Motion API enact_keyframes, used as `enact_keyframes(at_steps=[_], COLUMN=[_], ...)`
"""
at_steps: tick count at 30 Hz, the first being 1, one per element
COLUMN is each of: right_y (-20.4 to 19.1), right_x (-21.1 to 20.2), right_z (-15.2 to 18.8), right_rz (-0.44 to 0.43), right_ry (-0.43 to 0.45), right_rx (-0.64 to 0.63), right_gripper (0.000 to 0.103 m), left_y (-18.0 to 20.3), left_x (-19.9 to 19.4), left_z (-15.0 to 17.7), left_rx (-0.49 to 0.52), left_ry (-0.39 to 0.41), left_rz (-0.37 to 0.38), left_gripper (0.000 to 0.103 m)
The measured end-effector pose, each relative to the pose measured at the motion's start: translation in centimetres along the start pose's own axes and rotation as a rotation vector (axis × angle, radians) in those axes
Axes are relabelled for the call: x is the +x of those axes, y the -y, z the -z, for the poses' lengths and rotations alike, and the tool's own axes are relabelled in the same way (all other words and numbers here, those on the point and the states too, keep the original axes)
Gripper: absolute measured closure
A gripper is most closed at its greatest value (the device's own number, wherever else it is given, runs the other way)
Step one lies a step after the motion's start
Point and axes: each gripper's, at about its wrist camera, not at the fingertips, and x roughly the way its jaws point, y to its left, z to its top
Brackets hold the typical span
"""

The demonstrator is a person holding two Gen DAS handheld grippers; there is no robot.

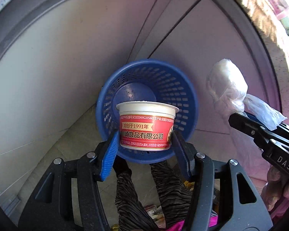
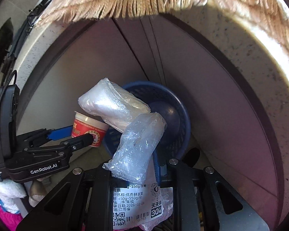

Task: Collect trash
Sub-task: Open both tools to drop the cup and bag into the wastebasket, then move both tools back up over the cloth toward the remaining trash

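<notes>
A white cup with a red printed label (image 1: 146, 123) is pinched at its sides between the blue pads of my left gripper (image 1: 145, 134). It hangs over the mouth of a blue perforated basket (image 1: 163, 80) on the floor. My right gripper (image 1: 236, 116), off to the right of the basket, is shut on a crumpled clear plastic bag (image 1: 227, 88). In the right wrist view the plastic bag (image 2: 125, 119) rises from my right gripper (image 2: 144, 165) and covers the left part of the basket (image 2: 175, 115). The left gripper (image 2: 82, 134) holds the cup (image 2: 88, 125) at the left.
Grey cabinet doors (image 1: 77, 57) stand behind the basket. A speckled stone counter edge (image 2: 250, 61) curves overhead with a tan fringed cloth (image 2: 125, 2) hanging over it. Patterned trouser legs (image 1: 163, 188) and tiled floor (image 1: 63, 150) lie below. A printed price label (image 2: 133, 204) sticks to the bag.
</notes>
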Motion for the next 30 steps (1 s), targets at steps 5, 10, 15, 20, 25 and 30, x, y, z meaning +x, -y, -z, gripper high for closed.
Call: enact_keyframes(at_steps=[5,10,15,20,25,30], right_y=[-0.1,-0.4,-1.0,-2.0,0.3,0.5], right_x=[0.8,0.7,-0.3,-1.2,-2.9,-5.5], right_z=[-0.5,-0.6,-0.8,-1.4,-1.6,-1.9], right_rz=[0.019,0.063,0.059,0.07,0.06,0.041], right_ry=[-0.01,0.0,0.025,0.027,0.049,0.088], right_rx=[-0.004,-0.02,-0.032,-0.051,-0.057,-0.063], right_gripper=[0.085,0.068,0.055,0.055,0.055,0.055], left_y=[0.7,0.8,1.0,0.5,0.6,1.0], left_x=[0.3,-0.1,-0.6,-1.4,-3.1,-5.6], left_z=[-0.6,-1.1,-1.1,-1.2,-1.4,-2.0], left_rx=[0.017,0.013,0.024,0.022,0.04,0.05], left_ry=[0.004,-0.005,0.001,0.018,0.046,0.086], left_rz=[-0.023,-0.045,-0.052,-0.043,-0.046,-0.037], left_gripper=[0.046,0.044,0.043,0.042,0.042,0.042])
